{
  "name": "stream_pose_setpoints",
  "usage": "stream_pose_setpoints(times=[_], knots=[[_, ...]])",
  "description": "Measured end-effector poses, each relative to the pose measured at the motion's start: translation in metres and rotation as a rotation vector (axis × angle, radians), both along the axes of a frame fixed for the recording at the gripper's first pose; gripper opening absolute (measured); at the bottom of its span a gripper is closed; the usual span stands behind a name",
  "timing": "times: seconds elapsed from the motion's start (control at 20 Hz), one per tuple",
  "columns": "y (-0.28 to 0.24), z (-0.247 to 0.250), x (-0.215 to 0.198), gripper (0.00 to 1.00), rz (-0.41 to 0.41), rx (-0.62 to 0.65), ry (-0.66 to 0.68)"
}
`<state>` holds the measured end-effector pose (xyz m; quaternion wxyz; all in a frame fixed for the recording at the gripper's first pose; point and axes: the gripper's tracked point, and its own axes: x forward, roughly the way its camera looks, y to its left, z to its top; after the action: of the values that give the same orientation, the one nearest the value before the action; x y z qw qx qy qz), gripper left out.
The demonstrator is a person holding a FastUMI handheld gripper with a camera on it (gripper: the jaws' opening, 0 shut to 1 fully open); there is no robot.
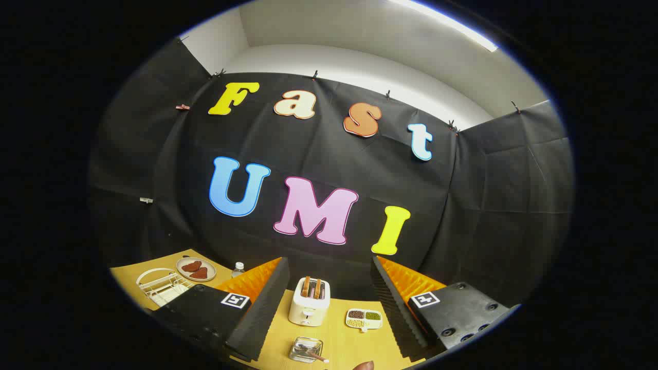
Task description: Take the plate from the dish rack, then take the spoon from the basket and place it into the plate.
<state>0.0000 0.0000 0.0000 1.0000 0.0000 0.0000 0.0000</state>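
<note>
Yellow tabletop carries the toaster (309,302), and from it the dish rack (160,285) sits far left with no plate I can make out, so with my gripper (329,308) spread wide and empty, I risk clipping the toaster swinging over.

Tool-mounted fisheye faces the booth wall, above the table (334,329).

The gripper (329,308) hangs level in the air, its two fingers (259,313) spread wide apart with nothing between them, and a fingertip of the person's hand (364,365) peeks in just beneath.
</note>
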Motion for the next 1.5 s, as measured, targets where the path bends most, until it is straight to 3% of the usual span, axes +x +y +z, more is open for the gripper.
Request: stream_pose_setpoints(times=[0.75, 0.95, 1.25, 1.5], knots=[[0.010, 0.005, -0.009, 0.97, 0.040, -0.008, 0.022], [0.039, 0.006, -0.002, 0.97, 0.094, 0.036, 0.044], [0.124, -0.036, 0.025, 0.97, 0.279, 0.148, 0.284], [0.203, -0.103, 0.054, 0.98, 0.343, 0.254, 0.569]])
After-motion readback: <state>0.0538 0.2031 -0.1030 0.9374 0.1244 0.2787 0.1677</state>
